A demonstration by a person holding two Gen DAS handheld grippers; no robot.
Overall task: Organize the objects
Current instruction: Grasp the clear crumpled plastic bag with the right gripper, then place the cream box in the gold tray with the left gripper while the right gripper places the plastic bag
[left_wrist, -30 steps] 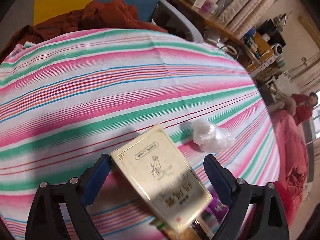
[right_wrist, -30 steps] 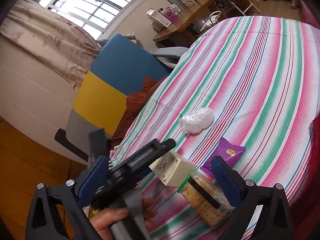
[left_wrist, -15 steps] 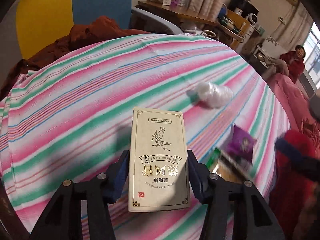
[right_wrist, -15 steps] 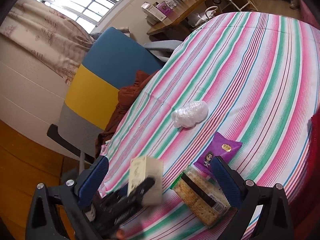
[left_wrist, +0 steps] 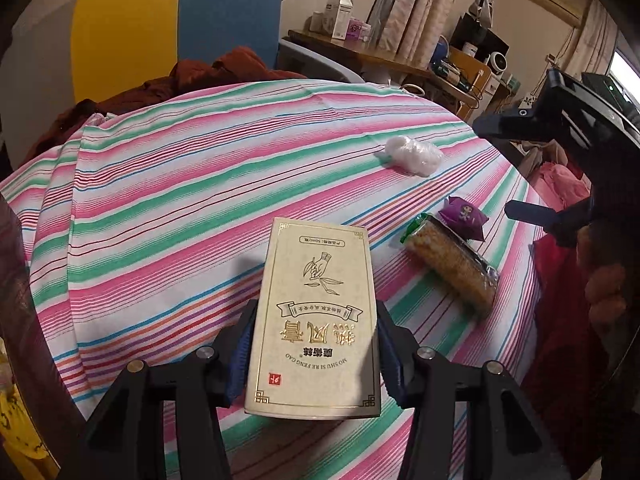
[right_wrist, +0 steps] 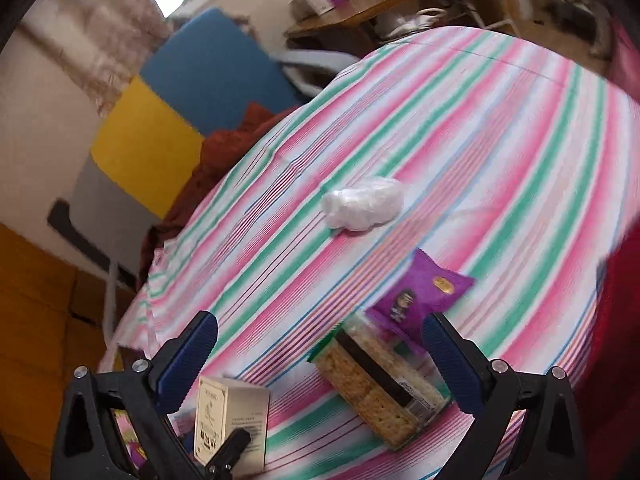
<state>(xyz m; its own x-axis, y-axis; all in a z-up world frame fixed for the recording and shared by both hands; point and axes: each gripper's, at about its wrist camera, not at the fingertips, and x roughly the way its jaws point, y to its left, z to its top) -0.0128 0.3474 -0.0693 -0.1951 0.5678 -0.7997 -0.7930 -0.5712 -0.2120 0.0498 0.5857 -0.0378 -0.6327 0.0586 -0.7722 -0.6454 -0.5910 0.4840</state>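
My left gripper (left_wrist: 314, 338) is shut on a cream box with gold print (left_wrist: 316, 312), held just above the striped tablecloth (left_wrist: 180, 208). The same box (right_wrist: 232, 420) shows low in the right wrist view, beside my open right gripper (right_wrist: 320, 348), which holds nothing. A pack of crackers (right_wrist: 380, 388) lies between the right fingers' span, with a purple snack packet (right_wrist: 420, 292) just beyond it. A crumpled white plastic bag (right_wrist: 362, 202) sits further out on the cloth. From the left wrist view the crackers (left_wrist: 452, 268), packet (left_wrist: 466, 218) and bag (left_wrist: 414, 152) lie to the right.
A blue and yellow chair back (left_wrist: 176, 28) with a rust-coloured garment (left_wrist: 216, 76) stands behind the table. A wooden desk with boxes (left_wrist: 360, 44) lines the far wall. The right gripper and a hand (left_wrist: 604, 288) appear at the right edge of the left wrist view.
The left gripper closed on the cream box and lifted it, turning it square to the camera. The right gripper swung over the crackers and purple packet.
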